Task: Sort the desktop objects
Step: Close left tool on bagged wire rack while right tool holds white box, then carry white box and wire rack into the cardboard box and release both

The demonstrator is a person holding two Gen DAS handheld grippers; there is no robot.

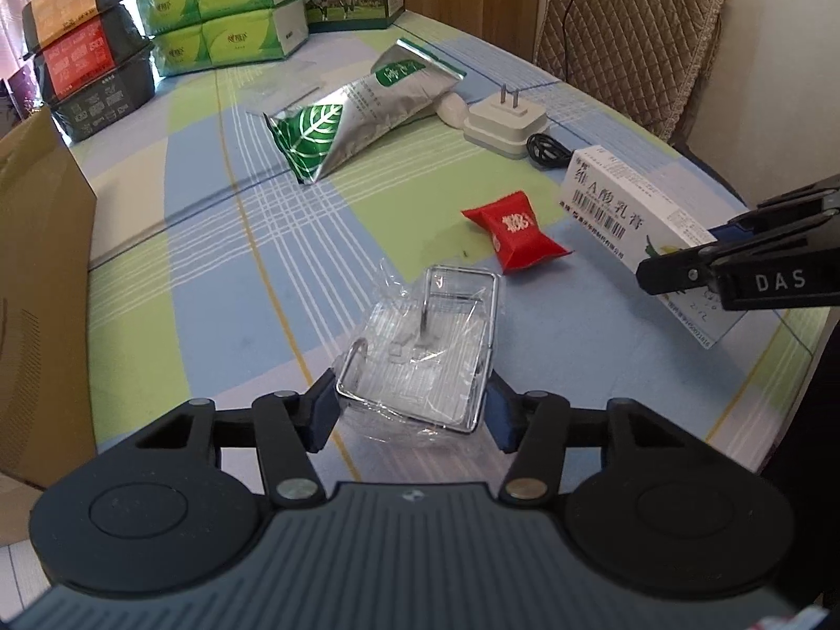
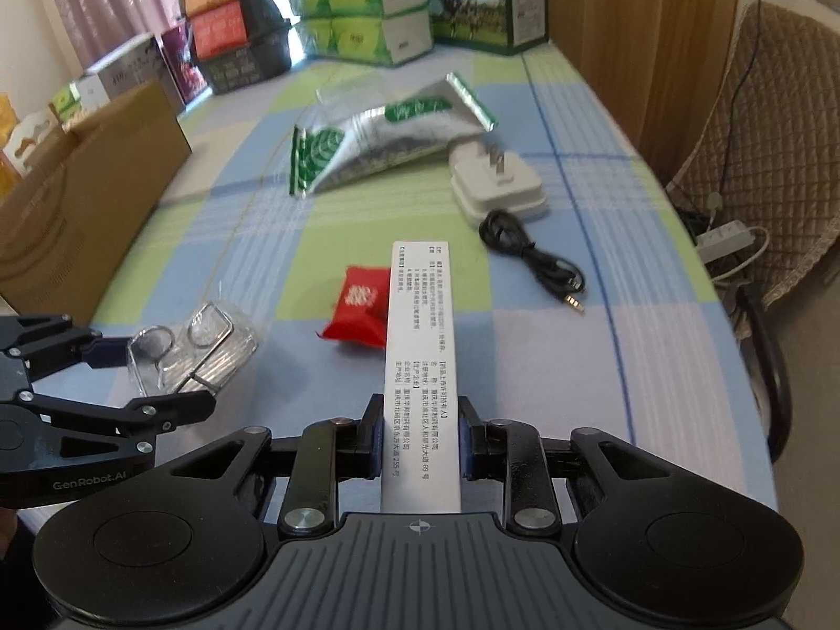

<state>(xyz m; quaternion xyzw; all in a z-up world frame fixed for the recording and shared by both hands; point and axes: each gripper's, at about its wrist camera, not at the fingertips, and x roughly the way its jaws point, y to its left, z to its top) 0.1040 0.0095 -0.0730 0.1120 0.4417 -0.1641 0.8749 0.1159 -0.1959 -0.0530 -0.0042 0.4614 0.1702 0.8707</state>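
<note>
Fingers (image 2: 376,438) grip box (image 2: 422,346) — table edge (image 2: 735,367) near.

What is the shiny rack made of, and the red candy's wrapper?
The rack looks like chromed metal wire, bright and mirror-like, inside clear crinkly plastic film. The candy wrapper seems glossy plastic or foil; its crimped ends shine.

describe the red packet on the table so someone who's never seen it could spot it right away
On the checked tablecloth, look between the silver pouch and the wire rack in clear plastic. The red packet lies there, beside the long white box. It is the only red thing on the cloth, a small pillow-shaped wrapper with white print.
</note>
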